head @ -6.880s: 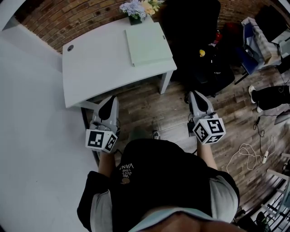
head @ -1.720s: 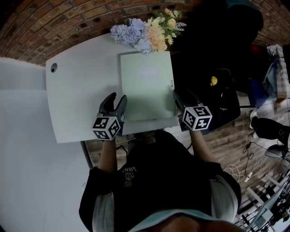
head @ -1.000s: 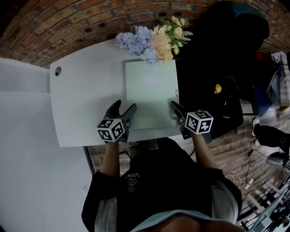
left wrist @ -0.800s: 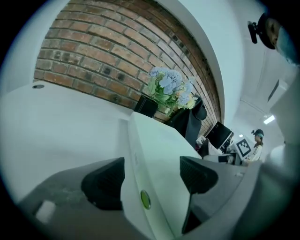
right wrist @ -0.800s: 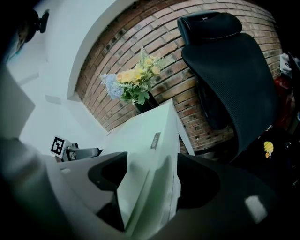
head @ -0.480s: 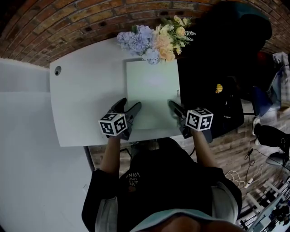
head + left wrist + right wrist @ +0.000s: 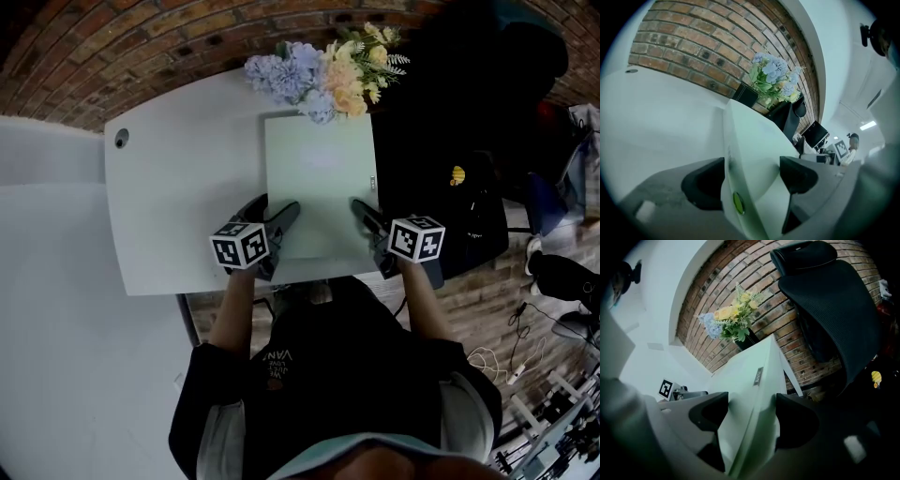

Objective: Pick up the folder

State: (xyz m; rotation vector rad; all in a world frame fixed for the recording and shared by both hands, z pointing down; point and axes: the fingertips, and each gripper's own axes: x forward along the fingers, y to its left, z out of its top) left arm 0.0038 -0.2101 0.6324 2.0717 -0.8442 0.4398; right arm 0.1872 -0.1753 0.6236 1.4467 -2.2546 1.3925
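Left gripper view: left gripper [image 7: 750, 173] has its jaws apart, astride the near left edge of the folder [image 7: 750, 140]. One jaw sits outside on the desk side, the other over the cover. A small green round dot [image 7: 738, 202] shows on the folder edge down between the jaws.

Right gripper view: right gripper [image 7: 752, 413] has its jaws likewise apart, astride the near right edge. A narrow label [image 7: 758, 376] runs along that edge just beyond the jaws.

Head view: both grippers reach in from the near side of the white desk [image 7: 178, 197], each with its marker cube [image 7: 240, 246] toward the person. The folder lies flat on the right half of the desk, its right edge close to the desk's right side.

Surroundings: a bunch of blue, yellow and cream flowers [image 7: 323, 66] in a dark pot [image 7: 745, 96] stands at the folder's far edge, against the brick wall [image 7: 141, 47]. A round cable hole [image 7: 121, 139] marks the desk's far left corner, well apart from the folder. A black mesh office chair [image 7: 834, 301] stands just beside the desk on the right, with a small yellow thing [image 7: 457, 175] on it. The bare desk to the left of the folder is open.

Folder: pale green, plain, rectangular, with its long sides running away from the person. It is closed, and its cover is smooth and unmarked apart from the edge label.
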